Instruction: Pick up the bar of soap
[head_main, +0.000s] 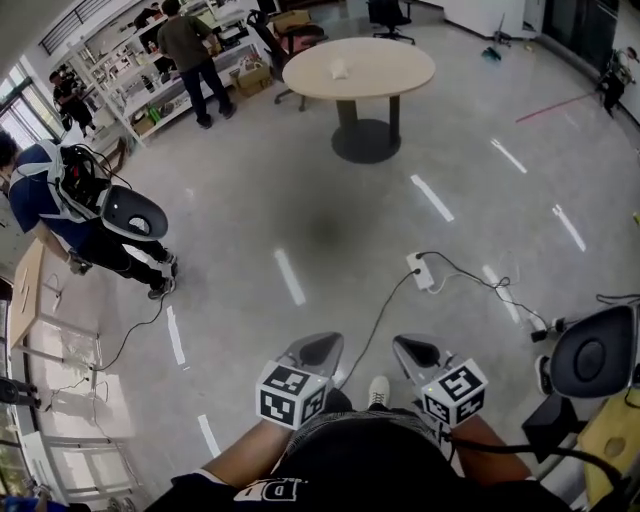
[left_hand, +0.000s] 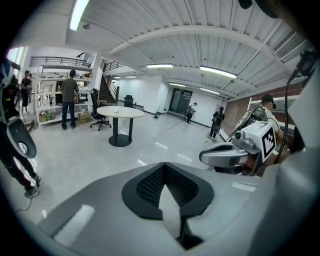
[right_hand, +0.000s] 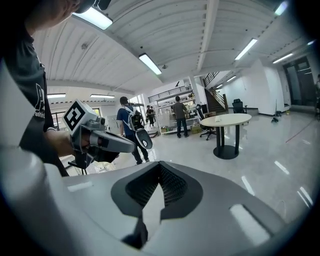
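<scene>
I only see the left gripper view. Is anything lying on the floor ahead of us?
Observer: Yes. The head view shows a white power strip lying on the floor just ahead.
Operator: What's on the round table?
Observer: From above, one small white thing lies on the round table; too small to call it soap.
Operator: Is my right tool holding something?
Observer: No. The right gripper view shows the right tool shut, with nothing in it.

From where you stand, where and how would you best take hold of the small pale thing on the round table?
Probably from straight above, closing on two opposite sides: the small pale thing lies low on the round table, well inside its rim. Its exact shape is too small to tell. The right tool is shut; open it first.
</scene>
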